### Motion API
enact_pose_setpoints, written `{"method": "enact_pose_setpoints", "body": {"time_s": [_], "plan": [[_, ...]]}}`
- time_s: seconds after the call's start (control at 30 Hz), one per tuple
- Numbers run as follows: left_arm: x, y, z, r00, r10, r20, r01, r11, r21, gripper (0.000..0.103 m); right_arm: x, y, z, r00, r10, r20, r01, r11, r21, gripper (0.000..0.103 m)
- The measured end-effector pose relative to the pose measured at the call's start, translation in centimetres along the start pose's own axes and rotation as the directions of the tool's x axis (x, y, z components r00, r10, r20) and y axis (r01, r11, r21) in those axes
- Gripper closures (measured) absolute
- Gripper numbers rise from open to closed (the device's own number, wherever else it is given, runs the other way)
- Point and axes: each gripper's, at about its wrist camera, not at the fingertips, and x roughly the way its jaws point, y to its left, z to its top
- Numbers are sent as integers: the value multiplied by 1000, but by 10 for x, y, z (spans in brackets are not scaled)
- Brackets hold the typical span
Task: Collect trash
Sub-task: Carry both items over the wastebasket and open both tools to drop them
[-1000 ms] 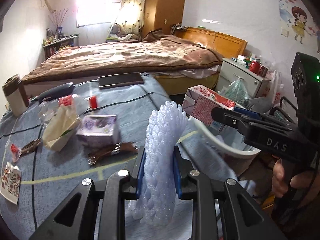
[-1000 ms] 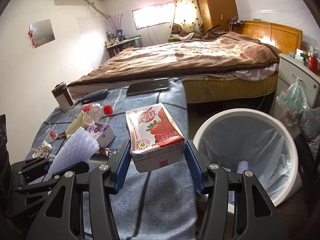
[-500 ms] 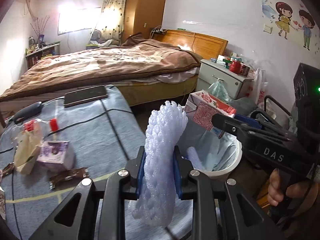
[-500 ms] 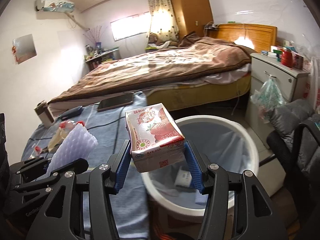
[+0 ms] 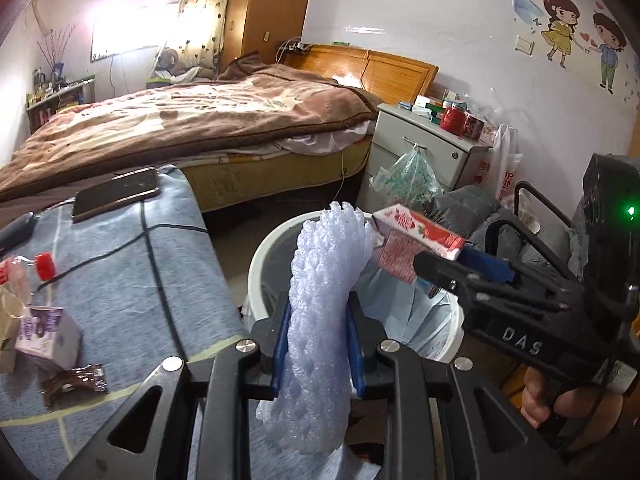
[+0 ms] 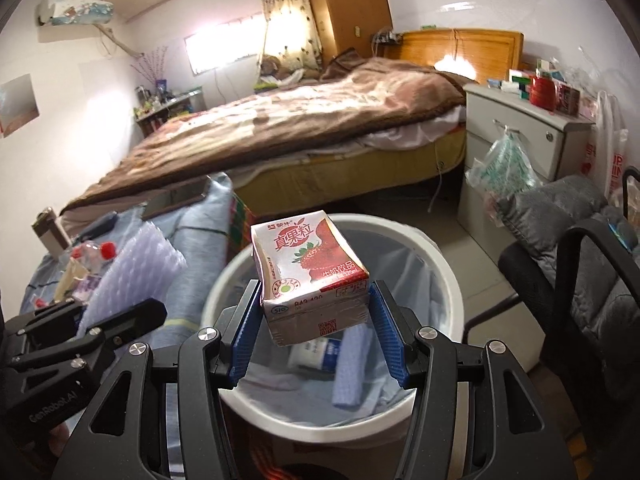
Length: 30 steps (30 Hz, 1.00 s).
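Right tool [image 6: 316, 334]: clamps strawberry milk carton [image 6: 310, 274] directly over bin [image 6: 448, 272], placed for dropping.
Left tool [image 5: 318, 354]: grips foam netting [image 5: 324, 312], bin rim at its 12 o'clock.
Table [image 5: 132, 280], 9 o'clock: purple carton [image 5: 46, 336], wrapper [image 5: 76, 380] uncollected.

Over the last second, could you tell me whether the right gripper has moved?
Yes. The right gripper, carrying the carton, has swung right, from over the table to above the bin.
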Motion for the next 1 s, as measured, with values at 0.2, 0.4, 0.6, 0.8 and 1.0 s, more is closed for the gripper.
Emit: {"method": "enact_pose_setpoints", "body": {"time_s": [0.2, 0.4, 0.6, 0.8, 1.0], "plan": [[22, -9, 0, 999, 4, -41, -4, 1000, 3, 76, 12, -12, -4, 998, -40, -38, 40, 999, 1, 47], [30, -13, -2, 998, -11, -58, 10, 1000, -5, 44, 18, -18, -7, 994, -82, -67, 82, 997, -6, 47], [24, -11, -1, 999, -2, -48, 2, 1000, -4, 41, 12, -20, -7, 992, -114, -55, 116, 993, 17, 47], [10, -4, -3, 1000, 4, -21, -5, 1000, -20, 41, 4, -15, -7, 995, -93, -32, 93, 996, 15, 46], [-8, 7, -8, 1000, 31, 5, -30, 999, -34, 41, -5, -2, -6, 998, -60, 2, 60, 998, 4, 47]]}}
